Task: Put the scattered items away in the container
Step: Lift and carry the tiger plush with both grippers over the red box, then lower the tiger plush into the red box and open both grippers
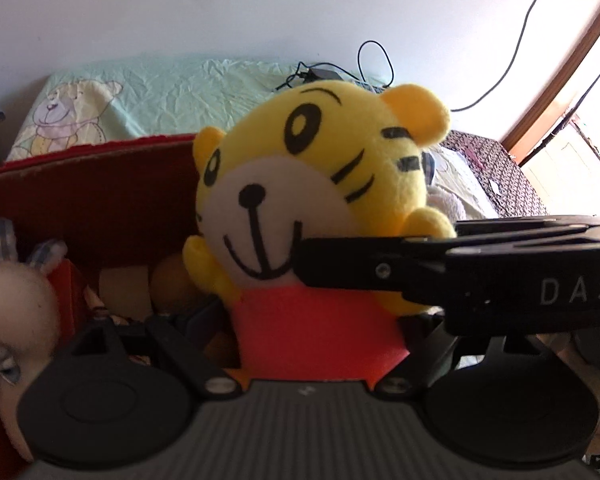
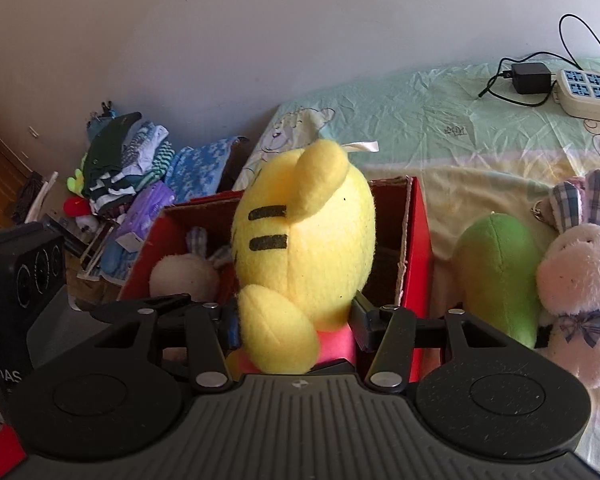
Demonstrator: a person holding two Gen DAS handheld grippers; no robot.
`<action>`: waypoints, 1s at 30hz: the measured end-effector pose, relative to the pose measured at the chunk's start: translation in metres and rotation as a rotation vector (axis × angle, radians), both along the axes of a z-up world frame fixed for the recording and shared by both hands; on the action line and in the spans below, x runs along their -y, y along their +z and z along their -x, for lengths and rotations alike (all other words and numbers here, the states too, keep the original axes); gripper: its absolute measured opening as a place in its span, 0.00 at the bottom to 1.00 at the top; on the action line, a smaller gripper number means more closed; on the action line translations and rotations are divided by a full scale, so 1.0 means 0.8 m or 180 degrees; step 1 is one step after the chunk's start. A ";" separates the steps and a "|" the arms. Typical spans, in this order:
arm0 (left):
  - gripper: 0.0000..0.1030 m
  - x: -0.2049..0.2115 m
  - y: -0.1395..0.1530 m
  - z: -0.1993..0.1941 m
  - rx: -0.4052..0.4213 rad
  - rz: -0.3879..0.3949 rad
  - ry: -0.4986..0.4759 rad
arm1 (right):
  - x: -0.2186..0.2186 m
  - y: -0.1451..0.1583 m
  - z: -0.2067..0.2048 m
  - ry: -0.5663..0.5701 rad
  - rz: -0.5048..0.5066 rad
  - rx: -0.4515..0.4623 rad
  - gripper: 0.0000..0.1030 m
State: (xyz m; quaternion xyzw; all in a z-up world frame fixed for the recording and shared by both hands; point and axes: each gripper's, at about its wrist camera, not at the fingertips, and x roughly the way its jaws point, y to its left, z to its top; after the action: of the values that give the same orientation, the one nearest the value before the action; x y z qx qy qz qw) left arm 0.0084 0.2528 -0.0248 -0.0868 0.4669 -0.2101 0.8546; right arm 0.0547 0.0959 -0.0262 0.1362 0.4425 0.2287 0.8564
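A yellow tiger plush (image 1: 300, 168) with a red body hangs over the open red box (image 1: 80, 200), facing the left wrist camera. My left gripper (image 1: 312, 320) is shut on its red body. One finger of my right gripper (image 1: 380, 268) crosses in from the right at the tiger's chin. In the right wrist view the tiger plush (image 2: 308, 240) shows its back, and my right gripper (image 2: 296, 320) is shut on its lower part. A pale rabbit plush (image 2: 184, 272) lies inside the red box (image 2: 420, 240). On the bed to the right lie a green plush (image 2: 496, 264) and a white rabbit plush (image 2: 580, 280).
The box stands on a bed with a pale green bear-print sheet (image 2: 440, 128). A power strip (image 2: 588, 92) and black adapter (image 2: 530, 78) with cables lie at the back right. A heap of folded clothes (image 2: 128, 168) sits left of the bed.
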 end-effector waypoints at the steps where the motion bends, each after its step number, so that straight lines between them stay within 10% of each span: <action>1: 0.83 0.000 -0.002 -0.001 -0.0015 0.0021 -0.0034 | -0.002 -0.004 -0.001 -0.0035 0.0061 -0.0010 0.52; 18: 0.85 0.011 -0.018 0.001 -0.0079 0.0166 -0.0382 | -0.013 0.022 0.022 -0.0469 0.0535 0.0496 0.56; 30: 0.85 0.008 -0.014 0.013 -0.0033 0.0160 -0.0407 | -0.031 0.022 0.014 -0.0332 0.0213 0.0270 0.27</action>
State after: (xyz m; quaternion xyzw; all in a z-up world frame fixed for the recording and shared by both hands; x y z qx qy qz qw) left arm -0.0020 0.2464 -0.0359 -0.0793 0.4706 -0.2754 0.8345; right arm 0.0439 0.1206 -0.0086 0.1205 0.4055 0.1743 0.8892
